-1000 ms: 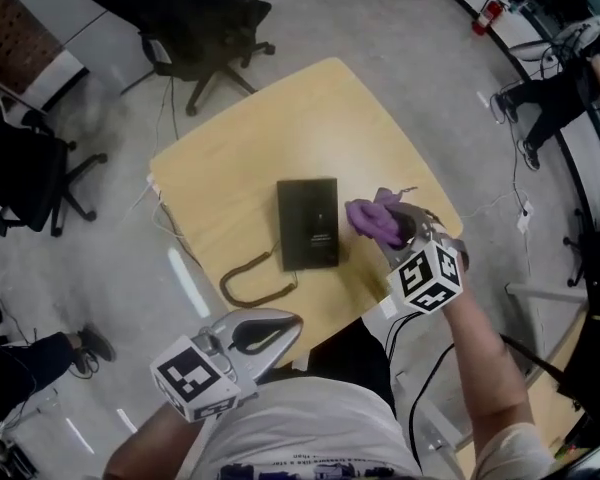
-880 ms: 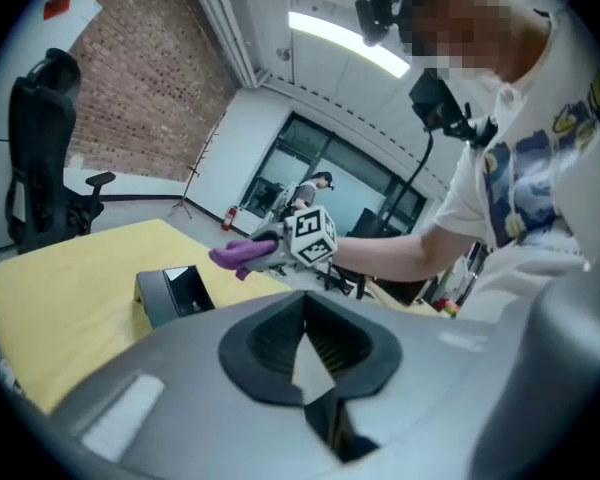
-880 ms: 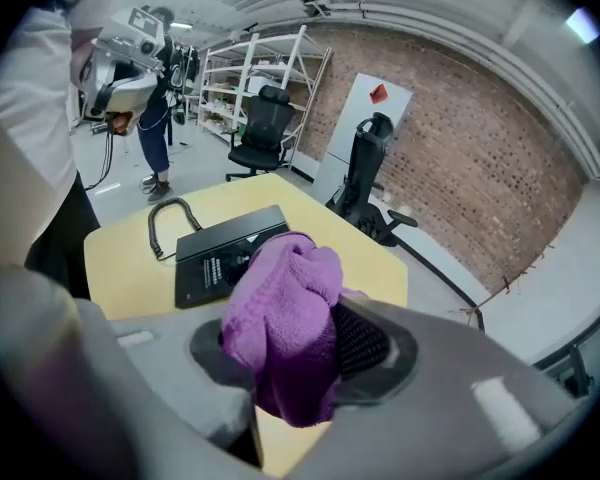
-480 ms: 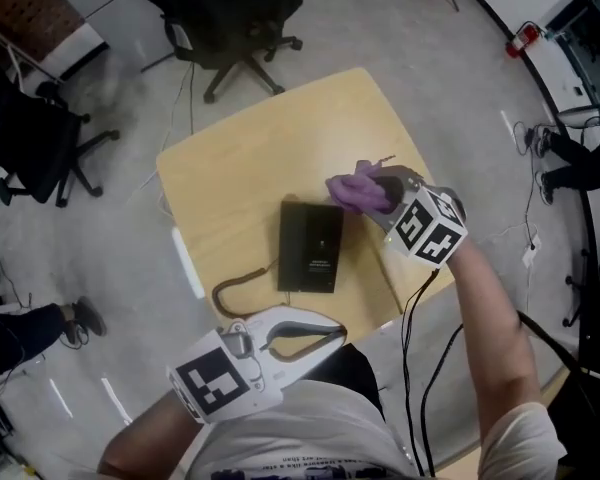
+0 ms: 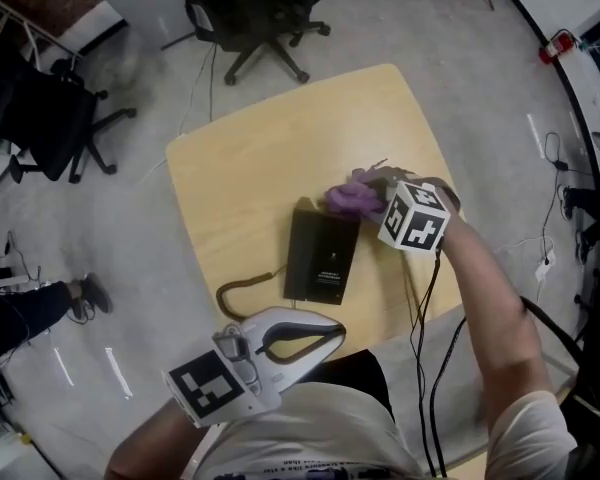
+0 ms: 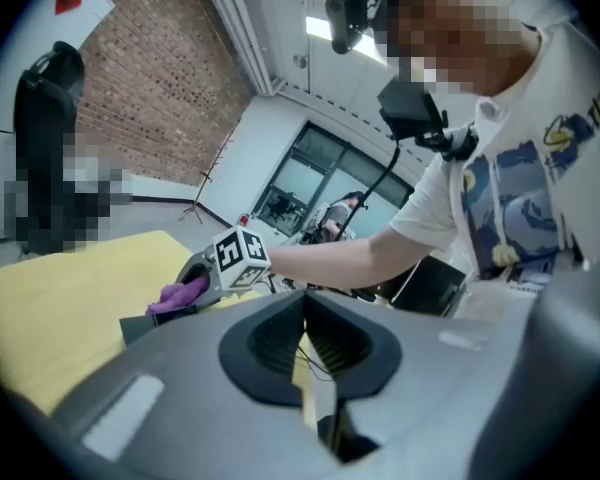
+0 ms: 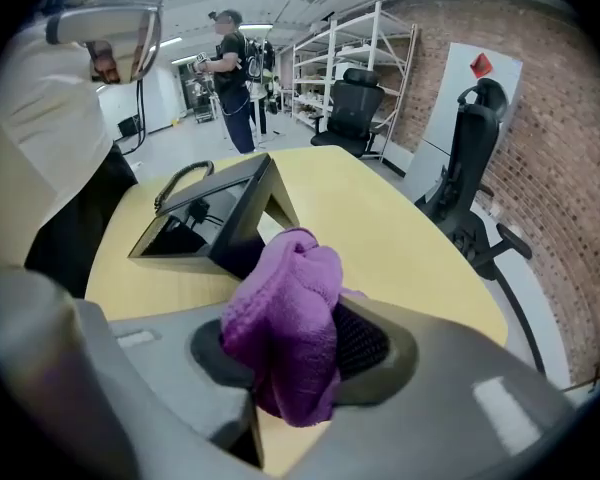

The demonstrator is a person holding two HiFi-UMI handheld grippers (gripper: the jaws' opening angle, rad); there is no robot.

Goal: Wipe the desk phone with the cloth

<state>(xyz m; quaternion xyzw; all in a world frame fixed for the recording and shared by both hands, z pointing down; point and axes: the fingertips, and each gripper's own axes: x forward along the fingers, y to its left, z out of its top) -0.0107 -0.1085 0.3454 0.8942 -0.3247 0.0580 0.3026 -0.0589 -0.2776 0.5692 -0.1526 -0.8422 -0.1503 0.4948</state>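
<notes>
The black desk phone [image 5: 321,256] lies on the yellow table [image 5: 250,168], its coiled cord [image 5: 242,288] trailing off its near left side. My right gripper [image 5: 365,196] is shut on a bunched purple cloth [image 5: 350,197] and holds it at the phone's far right corner. In the right gripper view the cloth [image 7: 285,318] fills the jaws, with the phone [image 7: 215,218] just beyond it. My left gripper [image 5: 325,330] is shut with nothing in it and hovers at the table's near edge, apart from the phone. The left gripper view shows the right gripper [image 6: 195,286] and cloth [image 6: 180,294] ahead.
Black office chairs [image 5: 265,8] stand on the grey floor beyond the table, another [image 5: 50,118] at the left. A person's leg and shoe [image 5: 40,303] are at the far left. Cables [image 5: 425,318] hang by the table's right edge. Shelving [image 7: 345,58] stands far off.
My right gripper has carried the cloth from the phone's right side to its far right corner and tipped downward. My left gripper has shifted right along the table's near edge, still shut.
</notes>
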